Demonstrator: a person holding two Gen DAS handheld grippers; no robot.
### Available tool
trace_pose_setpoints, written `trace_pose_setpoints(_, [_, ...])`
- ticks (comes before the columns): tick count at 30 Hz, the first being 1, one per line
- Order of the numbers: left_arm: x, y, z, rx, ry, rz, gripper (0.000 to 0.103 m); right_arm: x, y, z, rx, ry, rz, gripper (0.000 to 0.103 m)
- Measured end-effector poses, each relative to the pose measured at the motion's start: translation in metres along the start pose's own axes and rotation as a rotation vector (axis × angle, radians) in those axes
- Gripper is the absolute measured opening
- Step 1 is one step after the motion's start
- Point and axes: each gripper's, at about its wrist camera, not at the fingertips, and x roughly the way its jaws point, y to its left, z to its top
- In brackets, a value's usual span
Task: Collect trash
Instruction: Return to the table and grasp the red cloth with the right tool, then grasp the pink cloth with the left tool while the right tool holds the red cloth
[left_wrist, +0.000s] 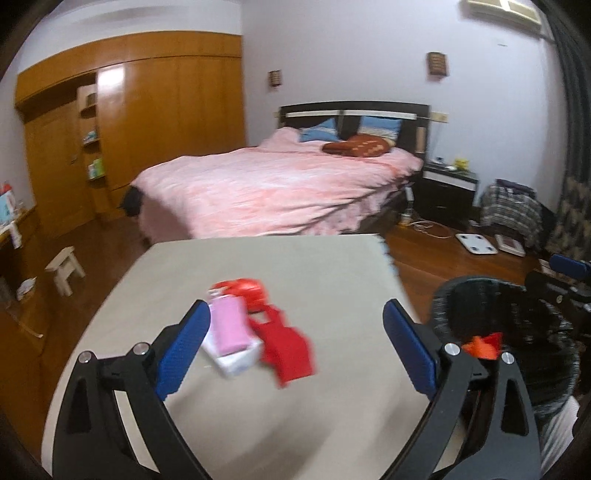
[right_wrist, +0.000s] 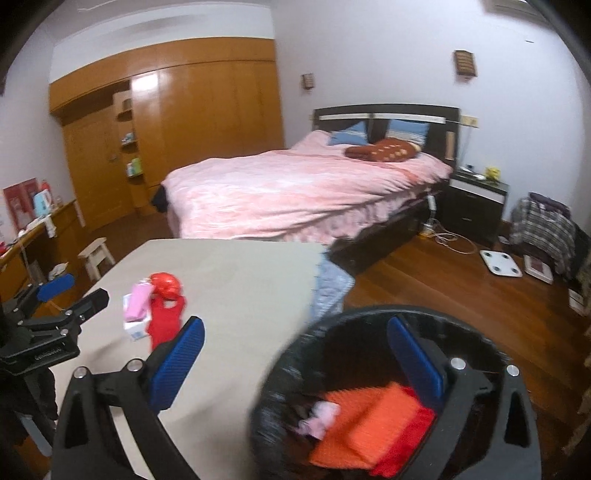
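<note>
The left gripper (left_wrist: 295, 347) stands spread wide and empty over the beige table (left_wrist: 332, 266); just past its left finger, inside the span of the jaws, lie a pink-and-white box (left_wrist: 231, 338) and a flat red wrapper (left_wrist: 286, 349) touching it, with a rounder red packet (left_wrist: 242, 290) right behind them. The right gripper (right_wrist: 295, 363) is likewise spread and holds nothing: its right finger hangs over the mouth of the black bin (right_wrist: 295, 354), where orange, red and pink scraps (right_wrist: 364, 419) already lie, and its left finger over the table edge.

Both views are smeared. The three pieces on the table overlap, so a closing pinch may catch only the box and drag or flick the wrapper off the table. The bin sits close beside the table corner; a careless swing could knock its rim. Beyond the table is a pink bed (left_wrist: 277, 184).
</note>
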Motion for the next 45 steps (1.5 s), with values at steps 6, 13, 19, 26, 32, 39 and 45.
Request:
trace_pose_setpoints(6, [0.011, 0.051, -0.011, -0.042, 0.028, 0.084, 0.092, 0.039, 0.048, 0.001, -0.043, 0.025, 0.072, 0.097])
trace_pose_setpoints(13, [0.024, 0.087, -0.025, -0.086, 0.061, 0.124, 0.092, 0.086, 0.092, -0.011, -0.089, 0.075, 0.116, 0.097])
trace_pose_setpoints(19, [0.039, 0.108, -0.039, -0.099, 0.090, 0.144, 0.092, 0.123, 0.114, -0.024, -0.102, 0.131, 0.129, 0.096])
trace_pose_setpoints(26, [0.052, 0.120, -0.047, -0.112, 0.110, 0.155, 0.092, 0.161, 0.133, -0.038, -0.126, 0.211, 0.143, 0.089])
trace_pose_setpoints(32, [0.059, 0.124, -0.051, -0.120, 0.120, 0.160, 0.092, 0.177, 0.142, -0.045, -0.142, 0.264, 0.174, 0.080])
trace_pose_setpoints(39, [0.065, 0.126, -0.055, -0.127, 0.127, 0.156, 0.092, 0.195, 0.151, -0.048, -0.145, 0.335, 0.222, 0.064])
trace_pose_setpoints(45, [0.068, 0.127, -0.056, -0.131, 0.129, 0.152, 0.092, 0.199, 0.158, -0.051, -0.162, 0.365, 0.292, 0.029])
